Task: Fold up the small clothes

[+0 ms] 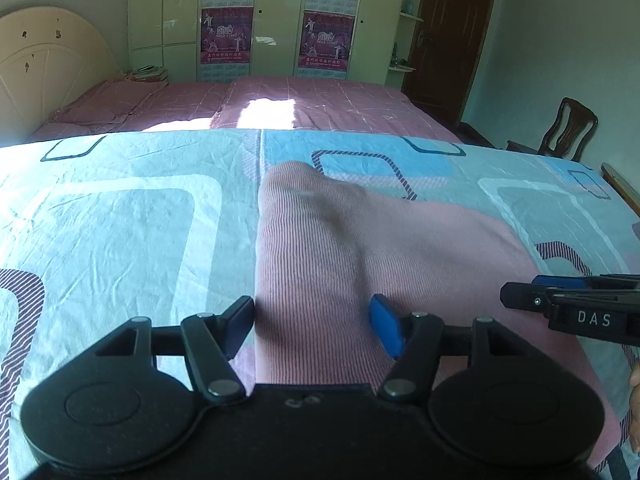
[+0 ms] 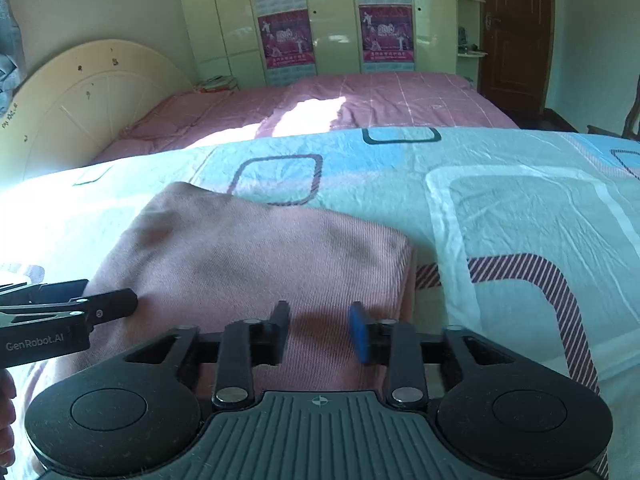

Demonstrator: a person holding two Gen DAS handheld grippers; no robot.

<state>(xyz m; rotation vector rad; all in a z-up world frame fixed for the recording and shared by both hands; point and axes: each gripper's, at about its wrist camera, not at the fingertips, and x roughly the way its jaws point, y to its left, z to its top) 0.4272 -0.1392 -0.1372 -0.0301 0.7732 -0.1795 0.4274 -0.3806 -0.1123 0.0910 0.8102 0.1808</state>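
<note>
Clearly, folded pink garment (image 1: 360, 248) edges unobstructed

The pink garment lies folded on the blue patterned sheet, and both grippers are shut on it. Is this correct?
Not quite. The pink garment does lie folded on the blue patterned sheet, but both wrist views show the left gripper and right gripper open above it, gripping nothing.

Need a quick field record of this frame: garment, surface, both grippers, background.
garment: pink ribbed cloth, folded, lying flat
surface: light blue patterned sheet
left gripper: open, over the cloth's near left edge, nothing held
right gripper: open, over the cloth's near right part, nothing held
background: bed with pink cover, cream headboard, wardrobe with posters, brown door
</note>
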